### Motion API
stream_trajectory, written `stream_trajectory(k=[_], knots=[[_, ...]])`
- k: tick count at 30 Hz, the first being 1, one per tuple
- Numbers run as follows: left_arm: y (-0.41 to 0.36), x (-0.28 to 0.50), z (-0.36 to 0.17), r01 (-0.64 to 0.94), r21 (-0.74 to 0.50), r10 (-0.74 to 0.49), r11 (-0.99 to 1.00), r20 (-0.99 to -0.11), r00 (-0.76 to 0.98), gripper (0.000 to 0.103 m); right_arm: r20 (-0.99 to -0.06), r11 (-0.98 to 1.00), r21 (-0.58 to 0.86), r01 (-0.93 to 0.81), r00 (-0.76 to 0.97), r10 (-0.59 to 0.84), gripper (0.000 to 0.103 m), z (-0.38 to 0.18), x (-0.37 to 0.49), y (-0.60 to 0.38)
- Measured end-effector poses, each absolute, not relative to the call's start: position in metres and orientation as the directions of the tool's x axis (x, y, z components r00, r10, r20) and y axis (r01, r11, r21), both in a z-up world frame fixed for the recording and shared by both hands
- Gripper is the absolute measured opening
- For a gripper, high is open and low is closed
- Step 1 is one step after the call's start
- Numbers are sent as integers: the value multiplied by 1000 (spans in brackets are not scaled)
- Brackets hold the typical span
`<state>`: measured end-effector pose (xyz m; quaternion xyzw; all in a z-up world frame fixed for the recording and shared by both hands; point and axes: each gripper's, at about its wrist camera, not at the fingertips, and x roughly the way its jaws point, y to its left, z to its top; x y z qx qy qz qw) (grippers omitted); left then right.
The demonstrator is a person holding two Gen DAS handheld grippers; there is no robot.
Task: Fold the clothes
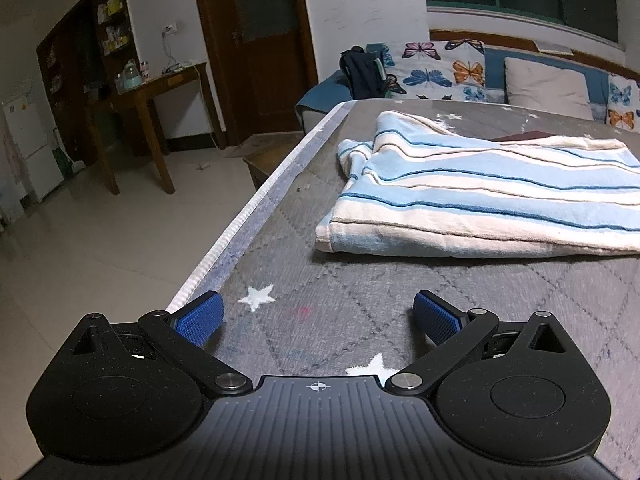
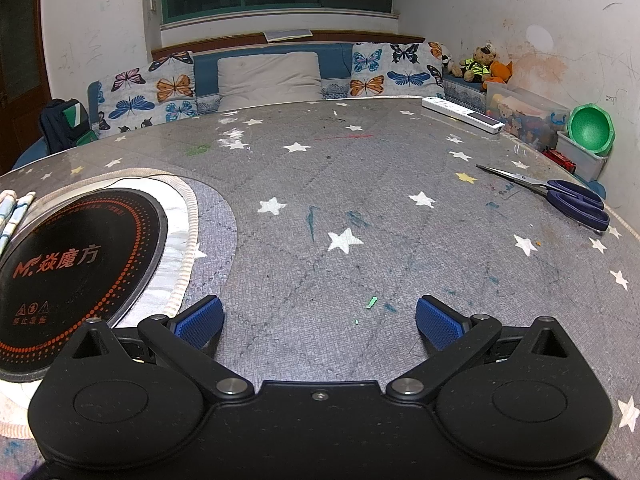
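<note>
- Bench: carrying the striped cloth, lying part-folded and rumpled near the left edge; a careless pull risks dragging it off.
- Left gripper: fingers standing wide, gripping nothing.
- Right gripper: fingers wide, empty.
- Scissors: lying within sweep, risking snags.

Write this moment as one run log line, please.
left gripper open | right gripper open | striped cloth lying on table, untouched
</note>
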<state>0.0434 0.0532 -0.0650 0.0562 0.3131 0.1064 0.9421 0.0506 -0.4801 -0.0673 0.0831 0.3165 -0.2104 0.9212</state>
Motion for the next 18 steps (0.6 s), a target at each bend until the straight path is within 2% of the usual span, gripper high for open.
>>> stream_trajectory(k=[18], knots=[[44,39,-61,-124,162,197,979,-595,779,102,-628,912,21,409,715,-306,103,-62,50,-470]])
